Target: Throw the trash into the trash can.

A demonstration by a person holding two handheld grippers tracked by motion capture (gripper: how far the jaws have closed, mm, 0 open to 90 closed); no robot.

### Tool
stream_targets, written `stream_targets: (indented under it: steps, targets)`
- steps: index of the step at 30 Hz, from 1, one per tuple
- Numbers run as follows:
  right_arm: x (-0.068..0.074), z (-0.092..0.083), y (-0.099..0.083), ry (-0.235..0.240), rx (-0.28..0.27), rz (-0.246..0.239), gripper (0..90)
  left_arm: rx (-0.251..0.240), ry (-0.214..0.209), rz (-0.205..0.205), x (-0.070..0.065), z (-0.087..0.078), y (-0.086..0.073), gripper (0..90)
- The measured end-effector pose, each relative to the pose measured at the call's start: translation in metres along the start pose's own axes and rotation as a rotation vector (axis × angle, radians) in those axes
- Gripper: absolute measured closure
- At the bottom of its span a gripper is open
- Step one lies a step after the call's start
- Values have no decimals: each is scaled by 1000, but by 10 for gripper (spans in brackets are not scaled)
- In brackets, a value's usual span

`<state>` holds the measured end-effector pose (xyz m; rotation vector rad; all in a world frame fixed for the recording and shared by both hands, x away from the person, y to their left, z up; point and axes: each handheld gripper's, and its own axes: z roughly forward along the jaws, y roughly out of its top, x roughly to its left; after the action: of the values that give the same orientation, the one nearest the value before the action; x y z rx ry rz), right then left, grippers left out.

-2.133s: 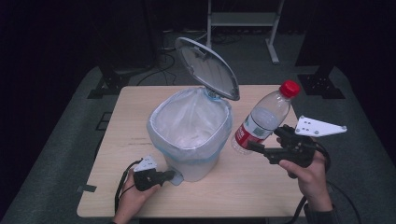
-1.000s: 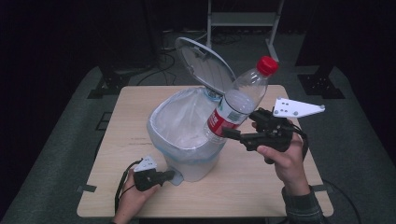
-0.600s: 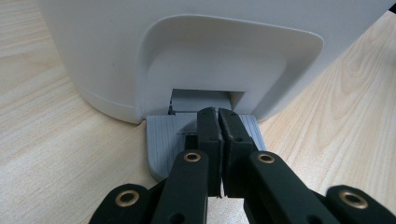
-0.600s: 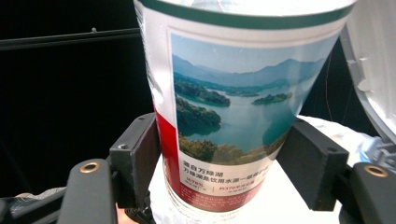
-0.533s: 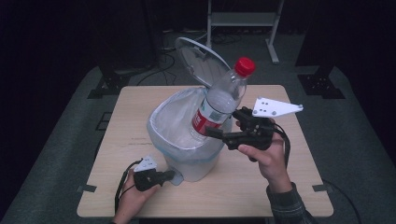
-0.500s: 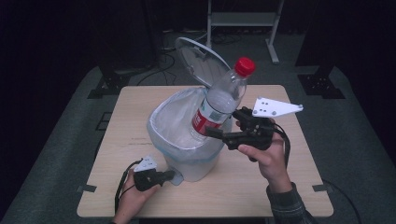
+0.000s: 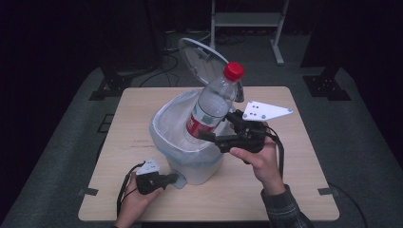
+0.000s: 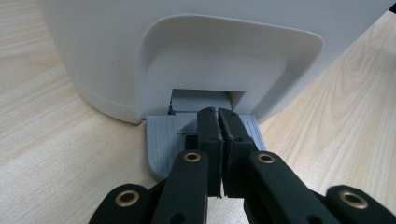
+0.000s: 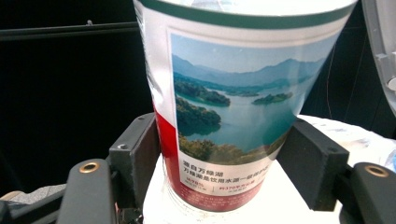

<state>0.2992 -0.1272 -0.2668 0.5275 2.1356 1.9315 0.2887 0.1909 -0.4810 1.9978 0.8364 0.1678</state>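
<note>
Bottle carried leftward and now tilted over the bin's lined mouth.
Right gripper point(image 7: 205, 136) clamps the bottle point(image 7: 211, 107) at its label, red cap above the fingers; clear, light, thin-walled, likely slippery, best held mid-body. Left gripper point(image 8: 218, 122), jaws closed, presses the bin point(image 7: 161, 137) pedal point(image 8: 161, 140).

The table point(image 7: 285, 190) is viewed from above the person's side, forward and down, at a moderate distance, with dark floor around it. The left gripper view is taken low along the tabletop, very close to the pedal point(image 8: 163, 140) at the base of the white bin point(image 7: 190, 164). The right gripper view is aimed level, close against the bottle point(image 9: 233, 116). Bin and bottle point(image 7: 211, 107) are shared with the high view.
</note>
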Motion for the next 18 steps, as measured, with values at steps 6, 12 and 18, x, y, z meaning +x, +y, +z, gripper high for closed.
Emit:
stream_targets:
  steps: [6, 12, 18]
  targets:
    - [0, 7, -7, -7, 15, -8, 305, 1, 0, 0, 0, 0, 0, 880]
    - [0, 13, -14, -14, 32, -8, 304, -1, 0, -1, 0, 0, 0, 880]
    - [0, 17, -21, -20, 45, -6, 303, -1, 0, 1, 0, 0, 0, 881]
